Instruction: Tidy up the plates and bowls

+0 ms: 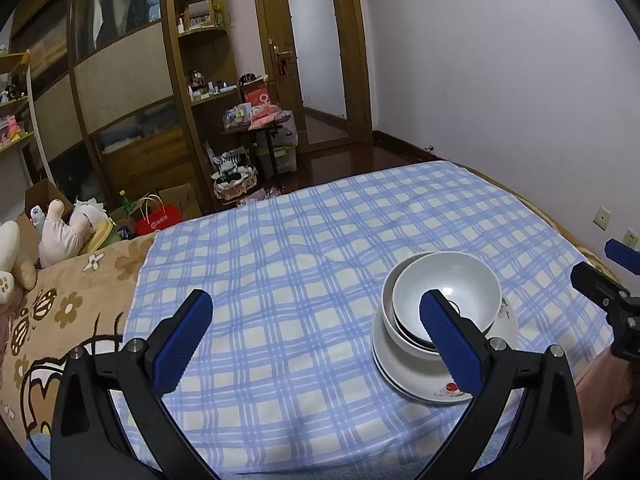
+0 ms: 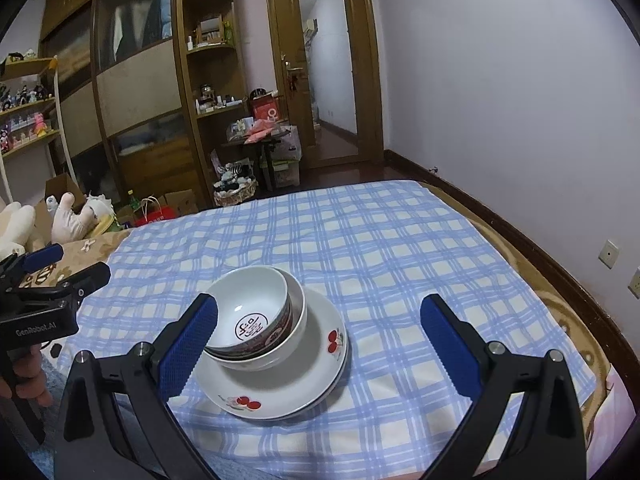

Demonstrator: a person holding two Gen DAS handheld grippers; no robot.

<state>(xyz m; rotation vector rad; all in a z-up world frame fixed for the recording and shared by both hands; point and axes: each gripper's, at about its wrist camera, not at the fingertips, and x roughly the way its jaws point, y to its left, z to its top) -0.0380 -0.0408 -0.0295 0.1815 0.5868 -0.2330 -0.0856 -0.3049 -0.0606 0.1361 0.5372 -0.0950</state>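
A small bowl (image 2: 248, 308) with a red outer pattern and a dark seal mark inside nests in a larger white bowl (image 2: 298, 320). Both stand on stacked cherry-print plates (image 2: 280, 388). In the left wrist view the same bowl (image 1: 448, 280) and plates (image 1: 416, 380) lie at the right. My left gripper (image 1: 316, 344) is open and empty, its right finger (image 1: 448, 344) in front of the stack. My right gripper (image 2: 320, 352) is open and empty, its left finger (image 2: 188, 352) just beside the bowls. Each gripper shows in the other's view: left gripper (image 2: 72, 264), right gripper (image 1: 600, 266).
The stack sits on a blue checked cloth (image 1: 280, 260) spread over a bed. A brown flowered blanket (image 1: 60, 312) and plush toys (image 1: 60, 232) lie to the left. A wall with sockets (image 2: 608, 254) runs along the right. Wardrobe, shelves and a door stand beyond.
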